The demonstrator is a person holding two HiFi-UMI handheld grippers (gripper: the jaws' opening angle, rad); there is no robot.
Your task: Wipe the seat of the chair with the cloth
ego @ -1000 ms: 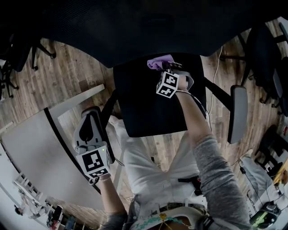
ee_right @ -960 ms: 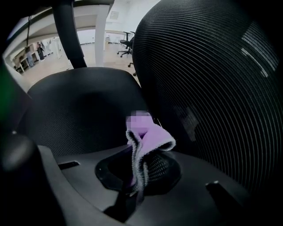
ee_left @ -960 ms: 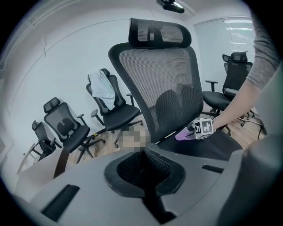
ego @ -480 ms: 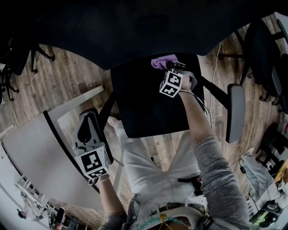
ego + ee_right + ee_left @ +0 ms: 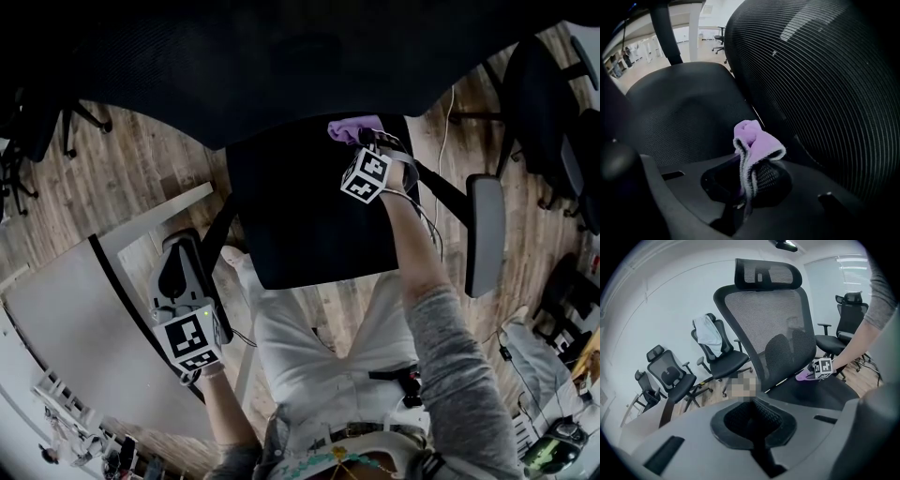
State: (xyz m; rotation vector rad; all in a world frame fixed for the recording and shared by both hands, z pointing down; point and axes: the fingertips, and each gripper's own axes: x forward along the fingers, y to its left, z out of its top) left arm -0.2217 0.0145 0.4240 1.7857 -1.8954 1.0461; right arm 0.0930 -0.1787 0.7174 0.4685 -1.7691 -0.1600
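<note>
- Grey-white curved tabotop edge: see next item.
- Grey-white curved tabletop (image 5: 66,319): it lies at your far left and carries nothing the task needs.
- Left claw (image 5: 180,246): it is clenched on nothing, its black pads meeting in its own view (image 5: 757,427). You hold it low at your left side, over the tabletop's edge and well apart from the chair, jaws pointing forward.
- Risk: nothing braces the chair. In my judgement a firm wiping stroke could swivel or roll it away from you.
- Black padded seat of the office chair (image 5: 300,206): it is directly in front of you, and most of it is bare and open to wiping.
- Small lilac cloth (image 5: 352,127): it sits at the rear right of the seat, beside the foot of the black mesh backrest (image 5: 281,56). I cannot confirm that it touches the seat.
- Right claw (image 5: 370,141): it is grasping the cloth (image 5: 757,143), which stands bunched above the jaws. Your right arm is stretched forward over the seat, forearm nearly straight, the claw (image 5: 745,187) aimed at the seat-back junction.
- Risk: only a narrow fold is pinched, so dragging could pull the cloth free.
- Risk: the bunched cloth would wipe a thin strip, and bare claw could scrape the padding.
- Risk: the claw is close to the backrest and could snag the mesh.
</note>
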